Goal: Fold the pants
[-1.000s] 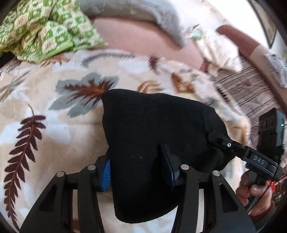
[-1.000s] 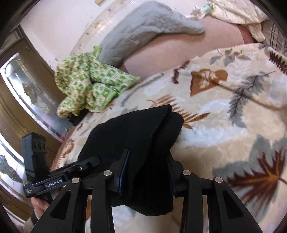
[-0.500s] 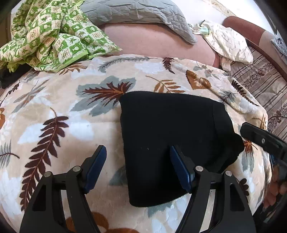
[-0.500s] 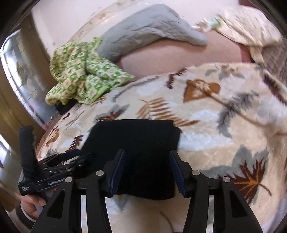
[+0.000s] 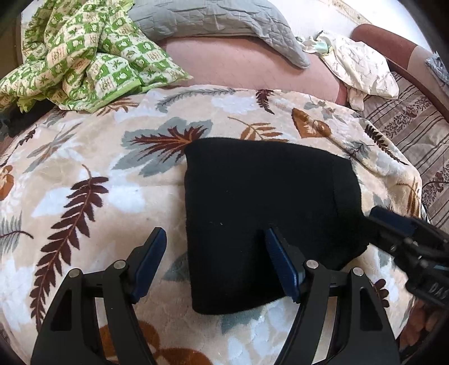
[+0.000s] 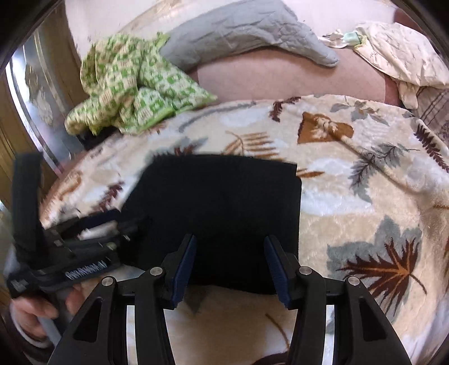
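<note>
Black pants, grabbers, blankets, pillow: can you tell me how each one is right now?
black pants: folded into a flat bundle, lying on the leaf blanket, not held.
left gripper: open, holding nothing.
right gripper: open, holding nothing.
leaf blanket: spread out under the pants.
green checked blanket: crumpled in a heap.
gray pillow: lying flat, wrinkled.

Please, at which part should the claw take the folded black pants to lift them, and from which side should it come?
Probably the near edge of the black pants, approached low from the person's side. They lie flat on the leaf-pattern blanket, and that thick edge faces the open left claw and right claw.
</note>
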{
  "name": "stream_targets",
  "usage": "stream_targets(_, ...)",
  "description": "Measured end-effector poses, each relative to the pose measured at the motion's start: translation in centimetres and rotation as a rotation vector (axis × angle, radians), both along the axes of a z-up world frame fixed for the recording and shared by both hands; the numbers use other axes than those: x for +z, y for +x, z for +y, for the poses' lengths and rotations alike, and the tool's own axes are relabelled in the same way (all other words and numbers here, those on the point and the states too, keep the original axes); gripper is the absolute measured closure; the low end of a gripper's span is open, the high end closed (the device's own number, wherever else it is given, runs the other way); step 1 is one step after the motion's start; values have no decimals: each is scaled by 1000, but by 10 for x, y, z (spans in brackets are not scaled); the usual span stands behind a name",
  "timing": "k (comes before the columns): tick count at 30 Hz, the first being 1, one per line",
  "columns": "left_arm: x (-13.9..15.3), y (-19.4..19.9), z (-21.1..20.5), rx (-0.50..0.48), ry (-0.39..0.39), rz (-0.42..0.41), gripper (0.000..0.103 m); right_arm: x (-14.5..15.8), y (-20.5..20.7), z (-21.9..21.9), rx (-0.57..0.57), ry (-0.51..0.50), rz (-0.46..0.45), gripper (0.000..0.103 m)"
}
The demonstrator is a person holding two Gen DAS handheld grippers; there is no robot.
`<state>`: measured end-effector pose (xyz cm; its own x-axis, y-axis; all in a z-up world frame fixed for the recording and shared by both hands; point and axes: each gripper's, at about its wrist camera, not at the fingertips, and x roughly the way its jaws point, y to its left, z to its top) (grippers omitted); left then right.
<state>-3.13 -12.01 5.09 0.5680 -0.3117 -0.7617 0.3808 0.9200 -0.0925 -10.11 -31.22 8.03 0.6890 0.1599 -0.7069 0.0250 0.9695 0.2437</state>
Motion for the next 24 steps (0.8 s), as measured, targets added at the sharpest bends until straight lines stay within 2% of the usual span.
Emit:
stream_targets(4, 12, -11, 2, 11, 12, -35, 30, 14, -6, 2, -41, -34, -38, 42)
stream_targets(11, 33, -33, 11, 27, 10, -93, 20, 28, -21, 5, -83, -33, -75, 31)
stream_targets(24, 56, -68, 31, 72, -20, -150, 20, 45, -54, 17, -88, -39, -96, 26)
